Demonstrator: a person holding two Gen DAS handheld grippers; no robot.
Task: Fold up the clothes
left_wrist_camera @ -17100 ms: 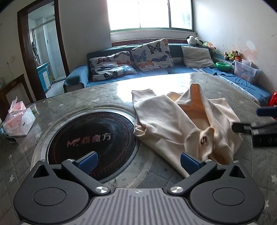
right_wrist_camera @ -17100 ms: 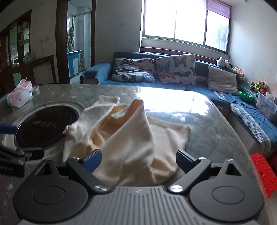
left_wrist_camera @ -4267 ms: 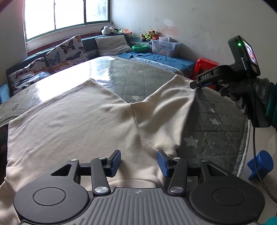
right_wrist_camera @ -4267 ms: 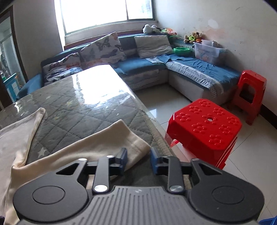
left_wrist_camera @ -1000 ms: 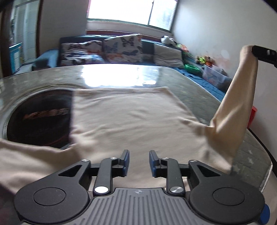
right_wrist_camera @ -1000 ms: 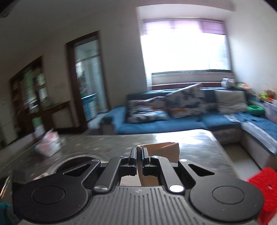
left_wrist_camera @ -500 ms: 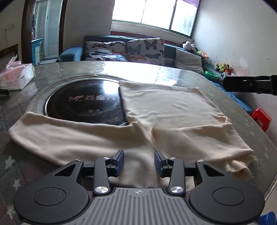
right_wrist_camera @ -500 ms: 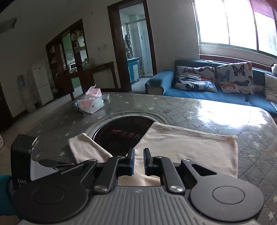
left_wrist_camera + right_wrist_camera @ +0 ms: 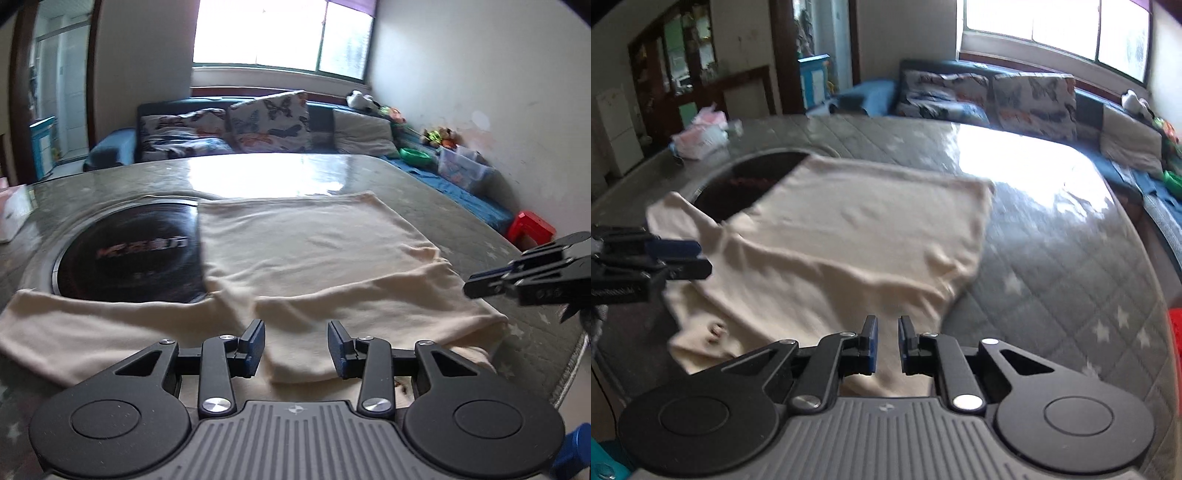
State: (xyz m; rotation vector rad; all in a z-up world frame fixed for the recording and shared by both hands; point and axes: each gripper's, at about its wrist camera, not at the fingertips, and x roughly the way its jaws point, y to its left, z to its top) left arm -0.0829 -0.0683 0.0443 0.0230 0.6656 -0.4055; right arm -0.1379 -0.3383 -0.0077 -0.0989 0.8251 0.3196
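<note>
Lying across the quilted grey table cover (image 9: 461, 192), the cream top (image 9: 314, 240) is the landmark for everything else. Left of it, a pink tissue pack (image 9: 701, 134) sits near the table's far edge. The black round glass hob plate (image 9: 129, 254) is set into the table at the top's left side, and the fabric covers part of that plate, with one sleeve stretched out in front of it. The left gripper (image 9: 297, 343) hangs over the top's near edge, jaws parted and gripping nothing, though cloth shows between its fingers. Right of that, the right gripper (image 9: 886, 341) hovers by the top's near right corner, where the other sleeve is folded in; its jaws stand a narrow gap apart, released, with no cloth pinched.
</note>
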